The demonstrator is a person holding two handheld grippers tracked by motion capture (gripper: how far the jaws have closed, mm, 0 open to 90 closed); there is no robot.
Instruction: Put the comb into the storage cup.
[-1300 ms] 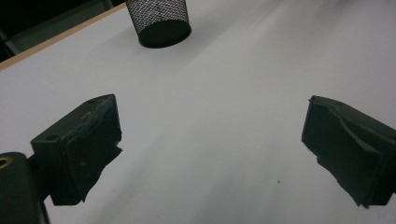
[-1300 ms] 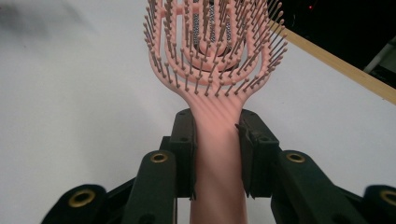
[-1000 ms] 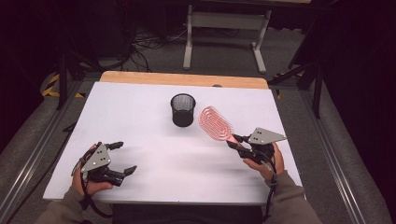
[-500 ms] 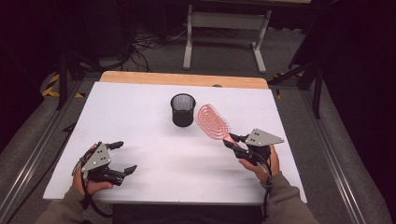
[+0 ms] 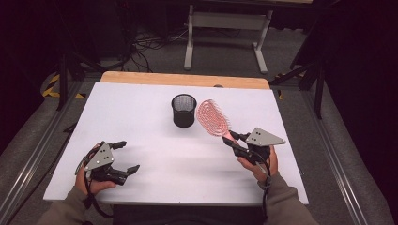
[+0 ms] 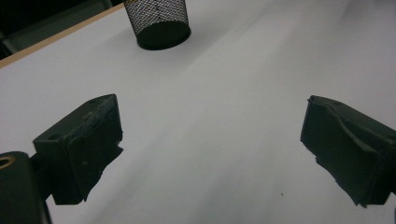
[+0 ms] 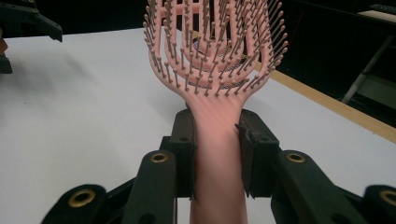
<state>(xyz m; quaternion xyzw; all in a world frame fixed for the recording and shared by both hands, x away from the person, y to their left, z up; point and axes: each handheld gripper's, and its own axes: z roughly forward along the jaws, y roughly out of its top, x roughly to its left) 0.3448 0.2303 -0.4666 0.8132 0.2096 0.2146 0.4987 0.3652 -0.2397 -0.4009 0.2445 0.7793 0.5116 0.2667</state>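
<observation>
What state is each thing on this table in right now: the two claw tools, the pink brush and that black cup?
Left gripper: open, holding nothing, low over the table.
Right gripper: shut on the hairbrush handle.
Pink hairbrush: held by its handle, head pointing toward the cup.
Black mesh cup: upright on the table, looks empty.
White table: bare apart from the cup.

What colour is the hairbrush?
The hairbrush is pink, bristles included; it shows best in the right gripper view.

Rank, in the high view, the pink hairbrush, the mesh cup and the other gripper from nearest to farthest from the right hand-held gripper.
1. Pink hairbrush: handle clamped in the right hand-held gripper.
2. Mesh cup: beyond, toward table centre.
3. Left hand-held gripper: far across, near edge.
</observation>
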